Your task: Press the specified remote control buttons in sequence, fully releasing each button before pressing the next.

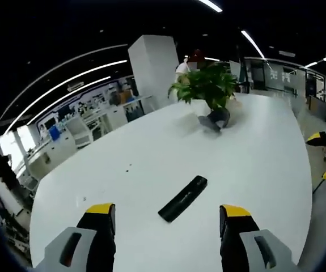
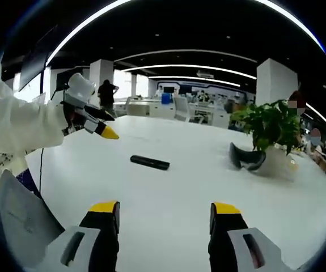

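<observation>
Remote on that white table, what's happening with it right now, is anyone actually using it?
Not yet. A person holds a two-jaw gripper in each hand above a white table. The black remote lies flat on it, untouched. The left gripper hovers just short of the remote with jaws open; the right gripper is also open, off to the side and farther back. A potted plant and a dark headset-like object sit farther along the table.

Ahead of my left gripper, black with yellow tips, I see a black remote on a white table. Beyond it I see a green plant and, beside it, a dark grey headset. To my right gripper's left I see a white sleeve.
</observation>
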The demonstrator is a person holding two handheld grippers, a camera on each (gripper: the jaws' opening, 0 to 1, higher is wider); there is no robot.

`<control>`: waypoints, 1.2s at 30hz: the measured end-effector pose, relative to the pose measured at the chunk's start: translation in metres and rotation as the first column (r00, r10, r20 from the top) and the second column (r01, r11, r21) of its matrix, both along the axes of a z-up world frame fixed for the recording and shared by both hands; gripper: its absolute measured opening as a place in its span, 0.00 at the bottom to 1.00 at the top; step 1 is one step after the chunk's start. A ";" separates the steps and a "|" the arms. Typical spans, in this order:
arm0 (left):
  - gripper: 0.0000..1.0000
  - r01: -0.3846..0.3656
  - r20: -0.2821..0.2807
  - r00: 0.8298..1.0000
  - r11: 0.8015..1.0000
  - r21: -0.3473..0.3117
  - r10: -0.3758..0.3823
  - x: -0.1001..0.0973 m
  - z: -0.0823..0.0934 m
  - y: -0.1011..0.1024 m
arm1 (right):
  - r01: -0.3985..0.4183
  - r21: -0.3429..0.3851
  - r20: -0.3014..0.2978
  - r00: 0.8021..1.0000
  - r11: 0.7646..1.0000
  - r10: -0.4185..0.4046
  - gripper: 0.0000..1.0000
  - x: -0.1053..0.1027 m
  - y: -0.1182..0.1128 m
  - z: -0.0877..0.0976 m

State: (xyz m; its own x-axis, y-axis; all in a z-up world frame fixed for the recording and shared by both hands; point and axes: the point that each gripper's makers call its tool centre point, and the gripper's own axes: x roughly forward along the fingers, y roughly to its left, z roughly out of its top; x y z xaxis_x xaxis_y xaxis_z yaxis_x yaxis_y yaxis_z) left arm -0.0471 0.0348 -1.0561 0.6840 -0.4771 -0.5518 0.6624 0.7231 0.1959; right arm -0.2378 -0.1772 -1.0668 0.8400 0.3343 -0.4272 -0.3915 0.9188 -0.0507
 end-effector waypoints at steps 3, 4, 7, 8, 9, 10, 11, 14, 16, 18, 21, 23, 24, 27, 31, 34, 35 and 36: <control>0.76 0.024 -0.008 1.000 0.999 0.025 -0.024 0.006 -0.005 -0.004 | -0.003 -0.004 -0.006 1.000 1.000 0.003 0.62 0.000 0.000 -0.001; 0.75 0.030 -0.010 1.000 0.999 0.033 -0.030 0.009 -0.006 -0.005 | -0.003 -0.004 -0.008 1.000 1.000 0.003 0.62 0.000 0.000 -0.002; 0.75 0.035 -0.023 0.999 0.999 0.031 -0.035 0.015 -0.012 -0.009 | -0.001 -0.004 -0.011 1.000 1.000 0.001 0.61 -0.001 0.000 -0.002; 0.75 0.037 -0.028 0.999 0.999 0.031 -0.036 0.016 -0.014 -0.009 | 0.001 -0.004 -0.011 1.000 1.000 -0.001 0.61 -0.001 0.000 -0.002; 0.75 0.039 -0.036 0.999 0.999 0.036 -0.038 0.017 -0.018 -0.010 | 0.002 -0.004 -0.013 1.000 1.000 -0.002 0.60 -0.001 0.000 -0.003; 0.74 0.050 -0.048 0.998 0.997 0.062 -0.047 0.019 -0.027 -0.010 | 0.001 -0.004 -0.016 1.000 1.000 -0.001 0.60 -0.001 0.000 -0.003; 0.73 0.070 -0.057 0.996 0.994 0.078 -0.066 0.020 -0.032 -0.011 | 0.000 -0.005 -0.019 1.000 1.000 0.000 0.60 -0.001 0.000 -0.004; 0.71 0.094 -0.101 0.991 0.990 0.104 -0.083 0.022 -0.050 -0.010 | -0.003 -0.010 -0.021 1.000 1.000 0.003 0.60 -0.001 0.000 -0.004; 0.70 0.107 -0.141 0.986 0.988 0.110 -0.091 0.022 -0.061 -0.012 | -0.003 -0.012 -0.021 1.000 1.000 0.003 0.60 -0.001 0.000 -0.004; 0.70 0.119 -0.144 0.985 0.984 0.134 -0.100 0.024 -0.068 -0.014 | -0.001 -0.012 -0.022 1.000 1.000 0.001 0.59 -0.001 0.000 -0.004; 0.66 0.126 -0.150 0.983 0.979 0.158 -0.103 0.028 -0.075 -0.017 | 0.002 -0.011 -0.026 1.000 1.000 -0.002 0.59 -0.001 0.000 -0.005; 0.66 0.129 -0.162 0.982 0.979 0.161 -0.103 0.033 -0.078 -0.018 | 0.004 -0.012 -0.027 1.000 1.000 -0.005 0.59 0.000 -0.001 -0.006; 0.66 0.136 -0.167 0.980 0.977 0.165 -0.108 0.035 -0.081 -0.019 | 0.004 -0.012 -0.033 0.999 1.000 -0.004 0.58 0.000 -0.001 -0.006; 0.65 0.167 -0.189 0.974 0.963 0.210 -0.128 0.042 -0.089 -0.018 | 0.002 -0.016 -0.036 0.999 1.000 -0.002 0.58 0.000 -0.001 -0.007; 0.62 0.196 -0.233 0.963 0.950 0.244 -0.139 0.049 -0.101 -0.017 | 0.006 -0.022 -0.044 0.999 1.000 -0.007 0.59 0.000 -0.001 -0.009; 0.61 0.236 -0.265 0.951 0.926 0.293 -0.159 0.053 -0.111 -0.016 | 0.013 -0.015 -0.048 0.999 1.000 -0.013 0.58 0.001 -0.002 -0.010; 0.61 0.242 -0.268 0.950 0.923 0.299 -0.162 0.055 -0.113 -0.017 | 0.013 -0.014 -0.049 0.999 1.000 -0.014 0.58 0.001 -0.002 -0.010; 0.61 0.249 -0.266 0.949 0.919 0.305 -0.169 0.056 -0.113 -0.018 | 0.015 -0.014 -0.051 0.999 1.000 -0.015 0.58 0.001 -0.003 -0.011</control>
State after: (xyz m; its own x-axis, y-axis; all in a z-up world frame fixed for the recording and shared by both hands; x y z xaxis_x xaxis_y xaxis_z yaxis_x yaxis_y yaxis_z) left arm 0.0091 0.0167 -1.1693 0.4239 -0.3575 -0.8322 0.8465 0.4832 0.2236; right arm -0.2369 -0.1799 -1.0778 0.8219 0.3156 -0.4742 -0.3799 0.9240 -0.0435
